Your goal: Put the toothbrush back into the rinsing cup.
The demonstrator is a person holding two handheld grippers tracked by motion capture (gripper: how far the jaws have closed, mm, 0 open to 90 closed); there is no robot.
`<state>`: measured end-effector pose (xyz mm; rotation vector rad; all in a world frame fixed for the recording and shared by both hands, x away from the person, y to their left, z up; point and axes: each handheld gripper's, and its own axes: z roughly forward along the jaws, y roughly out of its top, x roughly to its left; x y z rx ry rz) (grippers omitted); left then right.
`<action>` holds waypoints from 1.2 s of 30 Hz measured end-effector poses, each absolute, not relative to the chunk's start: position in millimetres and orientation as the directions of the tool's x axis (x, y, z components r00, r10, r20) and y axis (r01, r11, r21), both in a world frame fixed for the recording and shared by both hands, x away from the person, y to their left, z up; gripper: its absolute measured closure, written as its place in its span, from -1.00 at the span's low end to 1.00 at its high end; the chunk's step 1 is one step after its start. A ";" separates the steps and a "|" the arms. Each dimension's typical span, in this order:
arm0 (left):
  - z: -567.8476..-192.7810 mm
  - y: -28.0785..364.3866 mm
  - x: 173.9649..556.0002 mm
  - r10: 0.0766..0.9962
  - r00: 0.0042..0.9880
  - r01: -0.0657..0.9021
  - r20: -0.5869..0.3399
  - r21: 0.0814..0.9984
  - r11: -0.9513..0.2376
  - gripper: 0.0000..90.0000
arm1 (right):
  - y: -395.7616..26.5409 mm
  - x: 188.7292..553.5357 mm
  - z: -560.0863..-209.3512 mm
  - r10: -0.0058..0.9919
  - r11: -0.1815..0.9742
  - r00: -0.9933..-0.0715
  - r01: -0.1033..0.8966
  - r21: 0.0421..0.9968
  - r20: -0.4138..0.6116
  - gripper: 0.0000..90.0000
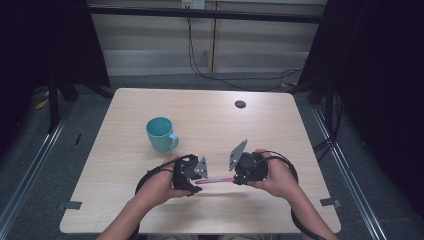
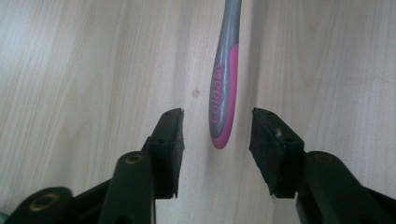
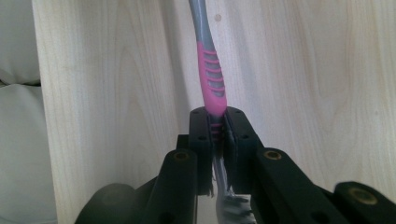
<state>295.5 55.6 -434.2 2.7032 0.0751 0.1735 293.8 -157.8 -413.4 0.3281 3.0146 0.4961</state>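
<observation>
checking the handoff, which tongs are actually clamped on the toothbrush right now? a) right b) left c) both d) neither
a: the right tongs pinch the toothbrush near its head, while the handle end hangs between the left tongs with gaps on both sides.

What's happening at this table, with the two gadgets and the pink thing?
A person holds a gripping tool in each hand. The right tool is clamped on a pink and grey toothbrush. The left tool has its jaws either side of the handle's end, not touching it. A teal mug stands apart on the wooden table.
</observation>
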 end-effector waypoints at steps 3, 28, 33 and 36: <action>-433.8 53.7 295.5 0.076 0.991 0.022 0.111 0.425 -0.905 0.26 | -157.6 292.7 -414.1 0.226 0.923 -0.973 0.203 0.326 -0.035 0.84; -435.0 49.2 293.1 0.116 0.993 0.096 0.024 0.405 -0.909 0.77 | -148.1 289.5 -413.3 0.207 0.913 -0.977 0.177 0.368 -0.045 0.72; -435.1 51.5 293.6 0.119 0.993 0.103 0.015 0.412 -0.905 0.77 | -148.0 289.2 -412.8 0.224 0.905 -0.973 0.185 0.382 -0.061 0.51; -433.6 53.7 294.8 0.131 0.991 0.111 0.020 0.411 -0.905 0.77 | -148.6 290.4 -408.9 0.259 0.886 -0.963 0.207 0.416 -0.071 0.26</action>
